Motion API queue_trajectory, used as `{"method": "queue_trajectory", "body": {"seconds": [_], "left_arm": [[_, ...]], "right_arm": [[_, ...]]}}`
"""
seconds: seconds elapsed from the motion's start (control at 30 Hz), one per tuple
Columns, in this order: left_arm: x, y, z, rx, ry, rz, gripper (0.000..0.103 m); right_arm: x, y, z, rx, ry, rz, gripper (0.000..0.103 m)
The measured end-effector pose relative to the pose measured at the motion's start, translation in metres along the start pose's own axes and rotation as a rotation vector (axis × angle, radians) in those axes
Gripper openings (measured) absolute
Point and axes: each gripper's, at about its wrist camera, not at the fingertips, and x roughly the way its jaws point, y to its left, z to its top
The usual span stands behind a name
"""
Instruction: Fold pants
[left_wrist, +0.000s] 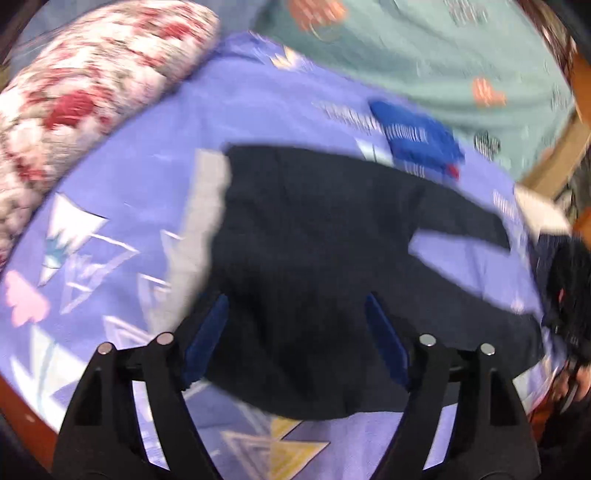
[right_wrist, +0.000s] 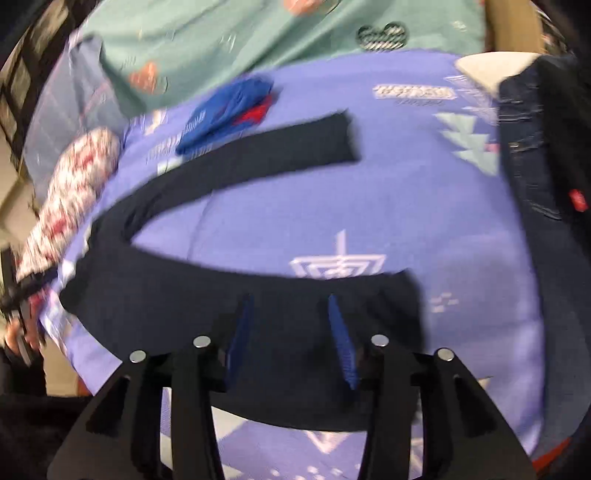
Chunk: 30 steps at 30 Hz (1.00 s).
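Looking down, we see the pants spread flat on the bedsheet, legs splayed. Left gripper gapes wide, right gripper half open, both empty. Soft, light, floppy cloth: we'd pinch hems or waistband.

Dark navy pants with a grey waistband lie spread on a lilac patterned bedsheet, the left gripper hovering over them with blue pads wide apart, a floral pillow and blue folded cloth beyond.
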Motion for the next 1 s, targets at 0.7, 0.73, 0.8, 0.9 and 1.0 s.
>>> {"method": "queue_trajectory", "body": {"seconds": [0.7, 0.73, 0.8, 0.9, 1.0], "left_arm": [[0.106, 0.096, 0.151, 0.010, 0.053, 0.042, 0.098], [0.115, 0.094, 0.156, 0.024, 0.070, 0.014, 0.098], [0.133, 0.082, 0.163, 0.087, 0.104, -0.024, 0.098], [0.150, 0.069, 0.163, 0.144, 0.148, -0.036, 0.097], [0.149, 0.057, 0.159, 0.198, 0.148, -0.022, 0.067]], "right_arm": [[0.055, 0.120, 0.137, -0.266, 0.038, 0.141, 0.064], [0.061, 0.125, 0.140, -0.275, 0.043, 0.151, 0.064], [0.080, 0.145, 0.156, -0.310, 0.058, 0.182, 0.064], [0.106, 0.173, 0.182, -0.403, 0.076, 0.197, 0.064], [0.139, 0.200, 0.208, -0.529, 0.104, 0.199, 0.064]]}}
